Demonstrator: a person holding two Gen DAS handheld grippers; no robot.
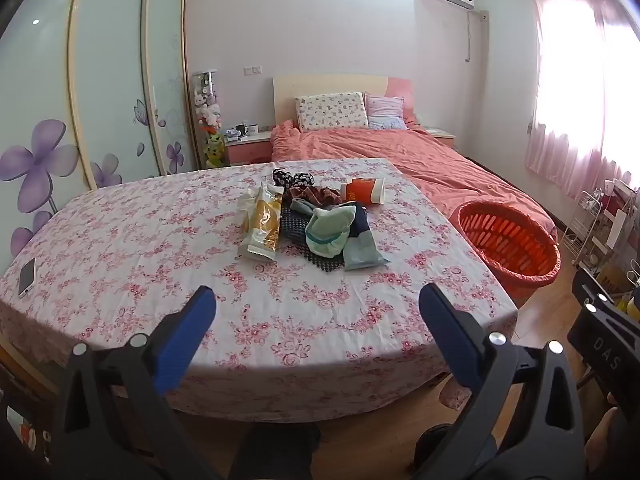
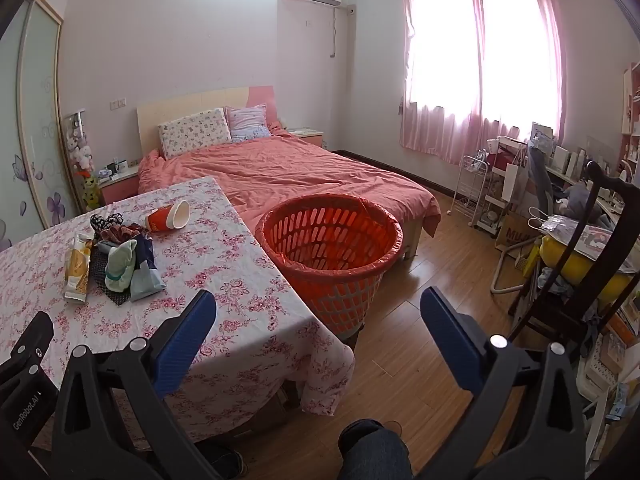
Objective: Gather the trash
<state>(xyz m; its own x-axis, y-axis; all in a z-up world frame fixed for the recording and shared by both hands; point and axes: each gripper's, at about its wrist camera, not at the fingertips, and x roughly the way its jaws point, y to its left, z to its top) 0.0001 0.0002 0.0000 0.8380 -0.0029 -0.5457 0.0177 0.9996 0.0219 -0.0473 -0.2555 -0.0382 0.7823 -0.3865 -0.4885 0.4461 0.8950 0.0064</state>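
Note:
A pile of trash lies mid-table on the floral cloth (image 1: 160, 240): a yellow snack wrapper (image 1: 261, 222), a pale green pouch (image 1: 329, 231), a light blue packet (image 1: 362, 254), dark patterned pieces and a tipped orange paper cup (image 1: 363, 191). The pile also shows in the right wrist view: wrapper (image 2: 78, 266), cup (image 2: 168, 216). An orange slatted basket (image 1: 510, 242) (image 2: 332, 240) stands on the floor right of the table. My left gripper (image 1: 316, 312) is open and empty over the table's near edge. My right gripper (image 2: 318, 314) is open and empty, above the table's right corner and floor.
A white phone (image 1: 27, 278) lies at the table's left edge. A bed with a coral cover (image 2: 288, 172) stands behind the table. A dark wooden chair (image 2: 576, 264), a white rack (image 2: 474, 188) and cluttered shelves fill the right side. The floor (image 2: 420, 320) is wood.

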